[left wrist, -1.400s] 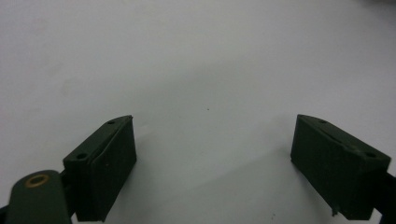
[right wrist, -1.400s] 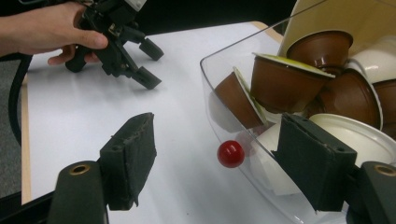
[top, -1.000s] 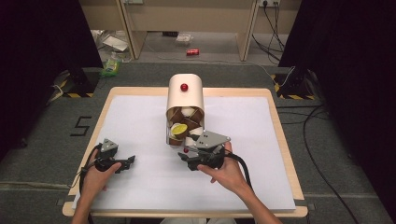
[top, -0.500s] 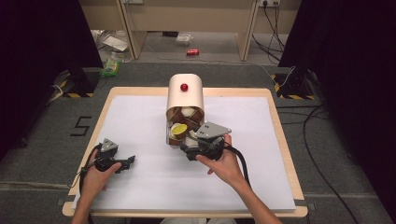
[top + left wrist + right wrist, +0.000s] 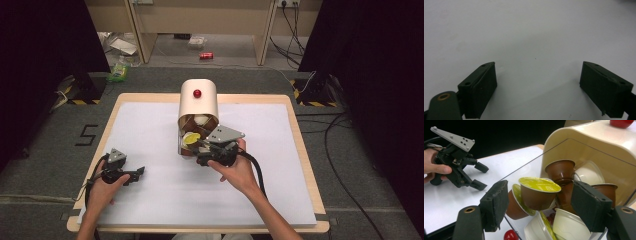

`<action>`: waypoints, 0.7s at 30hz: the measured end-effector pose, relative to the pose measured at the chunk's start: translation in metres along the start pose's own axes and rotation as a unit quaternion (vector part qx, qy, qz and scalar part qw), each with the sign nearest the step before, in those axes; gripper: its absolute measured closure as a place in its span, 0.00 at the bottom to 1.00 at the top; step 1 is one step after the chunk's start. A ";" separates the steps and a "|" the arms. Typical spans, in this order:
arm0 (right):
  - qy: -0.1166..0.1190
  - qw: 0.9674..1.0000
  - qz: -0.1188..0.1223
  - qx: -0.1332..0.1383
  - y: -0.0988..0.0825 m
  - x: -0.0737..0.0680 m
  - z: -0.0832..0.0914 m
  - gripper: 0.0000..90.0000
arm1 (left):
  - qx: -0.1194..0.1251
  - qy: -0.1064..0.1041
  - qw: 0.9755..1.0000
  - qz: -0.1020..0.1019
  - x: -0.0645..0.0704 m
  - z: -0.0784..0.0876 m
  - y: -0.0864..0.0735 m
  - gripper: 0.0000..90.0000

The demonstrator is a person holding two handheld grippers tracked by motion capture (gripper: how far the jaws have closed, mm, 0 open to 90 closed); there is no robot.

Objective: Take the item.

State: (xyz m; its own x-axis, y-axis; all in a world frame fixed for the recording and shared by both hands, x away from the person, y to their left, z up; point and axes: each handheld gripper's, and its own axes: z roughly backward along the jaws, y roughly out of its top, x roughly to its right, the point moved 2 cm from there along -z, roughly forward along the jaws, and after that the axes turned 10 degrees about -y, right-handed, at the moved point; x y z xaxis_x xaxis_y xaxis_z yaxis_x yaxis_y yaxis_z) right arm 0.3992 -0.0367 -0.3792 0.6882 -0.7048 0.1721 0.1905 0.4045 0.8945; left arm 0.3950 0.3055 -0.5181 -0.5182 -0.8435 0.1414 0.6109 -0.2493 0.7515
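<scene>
Right gripper [image 5: 537,202] reaches into the mouth of the cream dispenser [image 5: 199,102], its jaws set either side of a brown capsule with a yellow-green lid [image 5: 537,192]. They have just been closing on it, yet a gap shows on both sides, so the pads do not press and the capsule is not yet held. It sits tilted on top of the heap, at the front of the clear tray [image 5: 524,170], lid up and leaning toward the gripper.

To do this well, centre the jaws on the cup's body below the lid rim, close evenly until both pads bear on it, then draw it straight back out of the mouth. Squeezing the lid edge would likely make it pivot or slip.

Around it crowd other capsules: a brown one [image 5: 560,171] behind, a white one [image 5: 570,223] below right, and another yellow-lidded one [image 5: 520,201] just under its left side. The right-hand pad [image 5: 589,205] is near the brown capsule and may drag it. The tray's clear front wall crosses the left-hand pad [image 5: 496,203], so it could catch there.

Left gripper [image 5: 537,92] rests on the white sheet [image 5: 150,135], well apart from the dispenser, jaws wide and holding nothing
</scene>
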 end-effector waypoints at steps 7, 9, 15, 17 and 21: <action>0.004 1.000 -0.008 -0.003 0.001 -0.001 -0.011 0.37 | 0.000 0.000 1.000 0.000 0.000 0.000 0.000 0.15; 0.004 1.000 -0.010 -0.007 0.001 -0.002 -0.015 0.38 | 0.000 0.000 1.000 0.000 0.000 0.000 0.000 0.15; 0.000 1.000 -0.009 -0.017 -0.001 -0.003 -0.024 0.40 | 0.000 0.000 1.000 0.000 0.000 0.000 0.000 0.15; -0.001 1.000 -0.009 -0.019 -0.002 -0.002 -0.025 0.40 | -0.001 0.000 1.000 -0.001 0.000 0.000 0.000 0.15; -0.004 1.000 -0.012 -0.021 -0.004 -0.001 -0.029 0.40 | 0.000 0.000 1.000 -0.001 0.000 0.000 0.000 0.15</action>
State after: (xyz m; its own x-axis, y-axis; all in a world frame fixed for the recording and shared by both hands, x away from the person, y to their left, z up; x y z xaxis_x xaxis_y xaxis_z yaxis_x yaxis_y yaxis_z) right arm 0.4180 -0.0205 -0.3950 0.6775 -0.7193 0.1537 0.2360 0.4105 0.8808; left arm 0.3951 0.3056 -0.5181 -0.5195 -0.8429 0.1405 0.6100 -0.2507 0.7517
